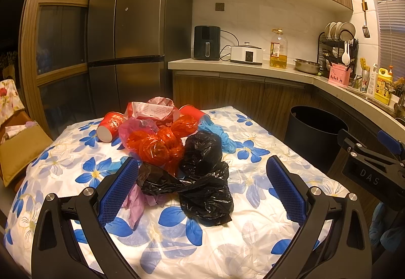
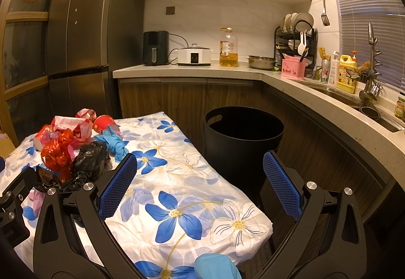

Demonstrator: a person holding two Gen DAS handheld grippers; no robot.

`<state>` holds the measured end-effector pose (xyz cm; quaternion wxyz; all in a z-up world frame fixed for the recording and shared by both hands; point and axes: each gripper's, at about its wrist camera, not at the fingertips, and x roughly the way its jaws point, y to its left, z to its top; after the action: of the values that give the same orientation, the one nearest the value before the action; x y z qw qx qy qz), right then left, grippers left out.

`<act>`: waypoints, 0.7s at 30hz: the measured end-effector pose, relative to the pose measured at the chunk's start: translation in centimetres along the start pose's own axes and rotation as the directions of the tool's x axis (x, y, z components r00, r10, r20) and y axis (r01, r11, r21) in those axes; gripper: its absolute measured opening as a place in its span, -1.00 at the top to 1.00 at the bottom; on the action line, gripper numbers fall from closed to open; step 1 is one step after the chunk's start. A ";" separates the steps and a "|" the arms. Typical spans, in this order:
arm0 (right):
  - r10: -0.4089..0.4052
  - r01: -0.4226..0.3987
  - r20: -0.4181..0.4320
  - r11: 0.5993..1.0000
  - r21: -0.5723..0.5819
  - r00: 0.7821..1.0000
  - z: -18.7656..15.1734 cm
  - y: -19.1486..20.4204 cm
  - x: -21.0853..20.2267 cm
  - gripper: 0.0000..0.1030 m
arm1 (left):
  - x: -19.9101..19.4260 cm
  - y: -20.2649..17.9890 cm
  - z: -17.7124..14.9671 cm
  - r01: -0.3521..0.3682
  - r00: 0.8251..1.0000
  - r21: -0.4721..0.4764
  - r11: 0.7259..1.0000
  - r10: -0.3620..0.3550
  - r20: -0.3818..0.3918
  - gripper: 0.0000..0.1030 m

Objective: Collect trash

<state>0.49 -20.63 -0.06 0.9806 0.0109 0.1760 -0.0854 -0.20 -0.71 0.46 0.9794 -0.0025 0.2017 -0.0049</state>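
My left hand-held gripper is hanging wide open over the near side of the trash pile, gripping nothing; the crumpled black plastic bag is lying between its blue pads, touching neither as far as I can tell. My right hand-held gripper is also spread wide and empty, looking across the right half of the floral cloth toward the black bin.

The pile is sitting toward the far left of the cloth-covered counter. Behind the black bag, a knotted red plastic bag is covering most of a pink bag, and a torn red-and-white wrapper is hiding the base of the far red paper cup. The other red paper cup is lying on its side at the pile's left. A blue glove is trailing off to the right. A lilac scrap is partly hidden under my left pad, so I cannot make out what it is.

From the right wrist view, a blue rounded shape is being cut off by the bottom edge; I cannot tell what it is. The bin is standing on the floor just beyond the counter's right edge, its mouth open and its inside too dark to read. The cloth's right half is lying bare.
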 end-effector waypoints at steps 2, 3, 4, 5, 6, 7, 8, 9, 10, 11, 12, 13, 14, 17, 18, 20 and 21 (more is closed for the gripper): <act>0.000 0.000 0.000 1.000 0.000 1.000 0.0 0.0 0.1 -0.90 | 0.0 0.1 0.0 0.000 1.000 -0.001 1.000 0.000 0.000 -0.89; -0.001 0.001 0.000 1.000 0.000 1.000 0.0 0.0 0.0 -0.90 | 0.0 0.1 0.0 0.000 1.000 -0.001 1.000 0.000 0.000 -0.89; -0.001 0.001 -0.001 1.000 -0.001 1.000 0.0 0.0 0.1 -0.90 | 0.0 0.1 0.0 0.000 1.000 -0.002 1.000 0.000 0.000 -0.89; 0.000 0.000 0.000 1.000 0.000 1.000 0.0 0.0 0.1 -0.90 | 0.0 0.1 0.0 0.000 1.000 -0.002 1.000 0.000 0.001 -0.89; 0.000 0.000 0.000 1.000 0.000 1.000 0.0 0.0 0.0 -0.90 | 0.0 0.1 0.0 0.001 1.000 -0.002 1.000 -0.001 0.001 -0.89; 0.000 0.000 0.000 1.000 -0.001 1.000 0.0 0.0 -0.1 -0.90 | 0.0 0.0 0.0 0.001 1.000 -0.003 1.000 -0.001 0.000 -0.89; 0.000 0.000 0.000 1.000 -0.001 1.000 0.0 0.0 0.1 -0.90 | 0.0 0.1 0.0 0.001 1.000 -0.002 1.000 -0.001 0.000 -0.89; 0.000 0.000 0.000 1.000 -0.001 1.000 0.0 0.0 0.0 -0.90 | 0.0 0.0 0.0 0.000 1.000 -0.002 1.000 0.000 0.001 -0.89; 0.000 0.000 0.000 1.000 -0.001 1.000 0.0 0.0 0.1 -0.90 | 0.0 0.1 0.0 0.000 1.000 -0.002 1.000 0.000 0.001 -0.89; 0.000 0.000 0.000 1.000 -0.001 1.000 0.0 -0.1 -0.1 -0.90 | 0.0 0.1 0.0 0.001 1.000 -0.003 1.000 -0.001 0.001 -0.89; -0.001 0.001 0.000 1.000 -0.001 1.000 0.0 0.0 0.0 -0.90 | 0.0 0.1 0.0 0.000 1.000 -0.003 1.000 0.000 0.001 -0.89; 0.000 0.000 0.000 1.000 0.000 1.000 0.0 0.0 0.0 -0.90 | 0.0 0.1 0.0 0.001 1.000 -0.002 1.000 -0.001 0.001 -0.89; 0.000 0.000 0.000 1.000 0.000 1.000 0.0 0.0 0.1 -0.90 | 0.0 0.1 0.0 0.000 1.000 -0.003 1.000 0.000 0.001 -0.89; 0.000 0.000 0.000 1.000 -0.001 1.000 0.0 -0.1 -0.1 -0.90 | 0.0 0.2 0.0 0.001 1.000 -0.004 1.000 -0.001 0.001 -0.89; 0.000 0.000 -0.001 1.000 -0.002 1.000 0.0 0.0 0.0 -0.90 | 0.0 0.2 0.0 0.001 1.000 -0.004 1.000 -0.001 0.000 -0.89; -0.001 0.001 -0.001 1.000 -0.002 1.000 0.0 0.1 0.0 -0.90 | 0.0 0.1 0.0 0.001 1.000 -0.003 1.000 -0.001 0.001 -0.89; 0.000 0.000 -0.001 1.000 -0.002 1.000 0.0 0.0 -0.3 -0.90 | 0.0 0.1 0.0 0.000 1.000 -0.003 1.000 0.000 0.001 -0.89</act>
<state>0.26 -20.55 0.07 0.9806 0.0098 0.1764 -0.0851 -0.20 -0.65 0.46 0.9795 -0.0039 0.2013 -0.0046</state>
